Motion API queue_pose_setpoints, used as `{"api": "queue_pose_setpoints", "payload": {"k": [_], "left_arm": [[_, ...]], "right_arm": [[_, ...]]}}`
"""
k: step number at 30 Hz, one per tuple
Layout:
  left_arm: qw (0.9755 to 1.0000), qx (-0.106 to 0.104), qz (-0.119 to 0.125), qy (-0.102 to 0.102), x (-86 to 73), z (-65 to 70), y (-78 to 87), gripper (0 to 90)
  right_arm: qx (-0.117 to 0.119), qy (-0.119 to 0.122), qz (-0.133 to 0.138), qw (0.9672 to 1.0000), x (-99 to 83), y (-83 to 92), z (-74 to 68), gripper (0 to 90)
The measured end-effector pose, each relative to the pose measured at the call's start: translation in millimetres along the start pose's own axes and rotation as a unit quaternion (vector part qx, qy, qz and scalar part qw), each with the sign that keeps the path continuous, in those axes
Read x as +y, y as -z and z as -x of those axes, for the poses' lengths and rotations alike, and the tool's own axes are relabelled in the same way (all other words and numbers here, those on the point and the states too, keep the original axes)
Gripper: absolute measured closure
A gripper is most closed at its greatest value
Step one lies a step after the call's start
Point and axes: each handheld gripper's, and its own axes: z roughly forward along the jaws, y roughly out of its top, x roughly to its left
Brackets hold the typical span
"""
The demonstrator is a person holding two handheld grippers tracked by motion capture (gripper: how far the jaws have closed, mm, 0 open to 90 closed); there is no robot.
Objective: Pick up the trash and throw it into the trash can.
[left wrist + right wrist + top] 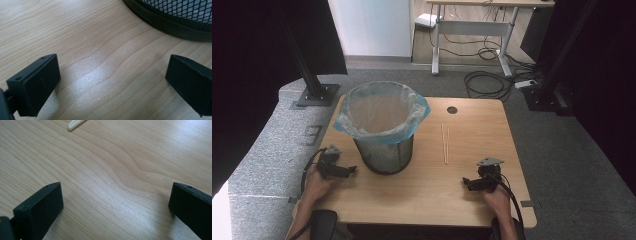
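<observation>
A black mesh bin (383, 150) lined with a pale blue plastic bag (382, 112) stands on the wooden table (427, 185), left of centre. Two thin pale chopsticks (445, 142) lie side by side to the bin's right; their near ends (75, 124) show at the top of the right gripper view. My left gripper (353, 170) rests low by the bin's left base, open with bare wood between its jaws (112, 82), and the bin's bottom rim (172, 23) is just ahead. My right gripper (466, 183) sits near the front right, open over bare wood (115, 207).
The table has a small round cable hole (452, 110) near its far edge. Grey padded floor surrounds it, with black stand posts (314, 85) at the back left and back right. A desk with trailing cables (484, 80) stands beyond.
</observation>
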Motion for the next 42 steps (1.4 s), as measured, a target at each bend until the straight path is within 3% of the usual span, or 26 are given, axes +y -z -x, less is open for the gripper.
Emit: {"api": "queue_pose_setpoints", "payload": {"k": [20,25,32,42], "left_arm": [[1.0,0.004,0.0,0.005,0.4,1.1,-0.4,0.0],[1.0,0.006,0.0,0.007,0.6,2.0,-0.6,0.0],[1.0,0.006,-0.001,0.008,1.0,2.6,-0.6,0.0],[1.0,0.007,-0.001,0.007,1.1,3.2,-0.8,0.0]], "right_arm": [[-0.005,-0.003,0.001,1.0,-0.5,0.6,-1.6,0.0],[-0.003,-0.008,-0.001,1.0,2.1,4.5,-1.8,5.6],[-0.017,-0.01,-0.008,0.9998,20.1,4.3,1.7,6.7],[-0.011,-0.014,-0.006,0.9998,57.5,-15.6,-3.1,13.5]]}}
